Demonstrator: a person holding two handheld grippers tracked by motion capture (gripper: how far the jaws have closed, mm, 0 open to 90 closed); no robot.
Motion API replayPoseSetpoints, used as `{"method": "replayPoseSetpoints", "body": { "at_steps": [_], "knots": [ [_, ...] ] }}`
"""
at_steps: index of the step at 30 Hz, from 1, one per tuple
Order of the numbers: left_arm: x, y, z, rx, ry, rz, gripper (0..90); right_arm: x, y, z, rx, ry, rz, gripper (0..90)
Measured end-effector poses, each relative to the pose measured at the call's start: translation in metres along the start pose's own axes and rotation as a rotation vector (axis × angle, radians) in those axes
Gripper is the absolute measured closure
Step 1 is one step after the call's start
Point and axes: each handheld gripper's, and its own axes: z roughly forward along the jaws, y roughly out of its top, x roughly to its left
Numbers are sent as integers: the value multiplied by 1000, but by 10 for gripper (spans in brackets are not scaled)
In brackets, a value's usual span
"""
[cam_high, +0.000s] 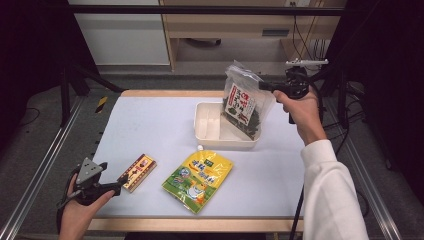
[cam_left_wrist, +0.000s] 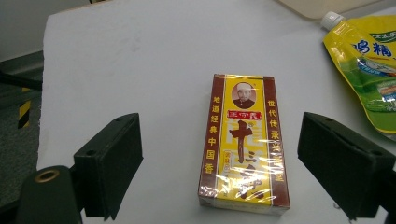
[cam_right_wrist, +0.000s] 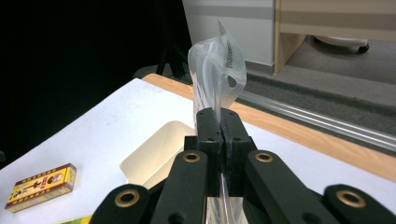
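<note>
Right gripper (cam_high: 264, 86) is clamped on the upper edge of a clear bag (cam_high: 243, 104) with a red-and-white label and dark green contents; in the right gripper view the two black jaws meet with the bag's clear top seam (cam_right_wrist: 219, 65) pinched between them and sticking up above the pads. In the high view the bag hangs tilted over the right-hand part of the cream tray (cam_high: 207, 131); its lower end appears to sit inside the tray's larger compartment, though whether it touches the tray floor cannot be told from this angle. The tray stands on the white table top (cam_high: 150, 125), toward the far edge, with a narrow compartment at its left. Left gripper (cam_high: 122, 178) is low at the near left corner of the table, jaws spread wide apart. In the left gripper view the red-and-yellow box (cam_left_wrist: 243, 158) lies flat on the table between the two pads, with clear space on each side, so nothing is gripped there. The yellow pouch (cam_high: 198, 179) with a white cap lies flat just to the right of the box, near the front edge of the table, well apart from the tray. A white sleeve (cam_high: 327, 195) covers the right forearm.
</note>
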Motion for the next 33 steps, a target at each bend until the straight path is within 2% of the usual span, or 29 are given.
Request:
{"method": "replayPoseSetpoints", "body": {
  "at_steps": [4, 11, 14, 19, 21, 24, 25, 26, 28, 30, 33],
  "knots": [
    [-1, 0, 1, 2, -5, 0, 136, -4, -9, 1, 0, 2, 14, 888],
    [-2, 0, 1, 5, -5, 3, 136, -7, -20, -3, 6, -7, 5, 882],
    [-3, 0, 2, 8, -6, 9, 136, -7, -23, -5, 4, -16, 3, 851],
    [-3, -1, 3, 8, 1, 13, 136, -2, -25, -7, -6, -31, -12, 685],
    [-3, -1, 3, 14, 1, 16, 135, 1, -27, -9, -15, -58, -27, 554],
    [-3, -1, 3, 9, 3, 15, 135, 6, -29, -13, -27, -96, -61, 441],
    [-3, -1, 3, 9, 3, 15, 135, 6, -29, -13, -27, -96, -61, 441],
    [-4, -1, 4, 10, 5, 18, 135, 10, -31, -16, -39, -105, -71, 370],
    [-4, -1, 4, 9, 7, 20, 134, 12, -32, -18, -46, -109, -75, 350],
    [-4, -1, 4, 11, 11, 21, 133, 20, -34, -26, -65, -117, -101, 288],
    [-3, -2, 4, 16, 12, 26, 134, 28, -37, -34, -104, -112, -110, 234]
  ]
}}
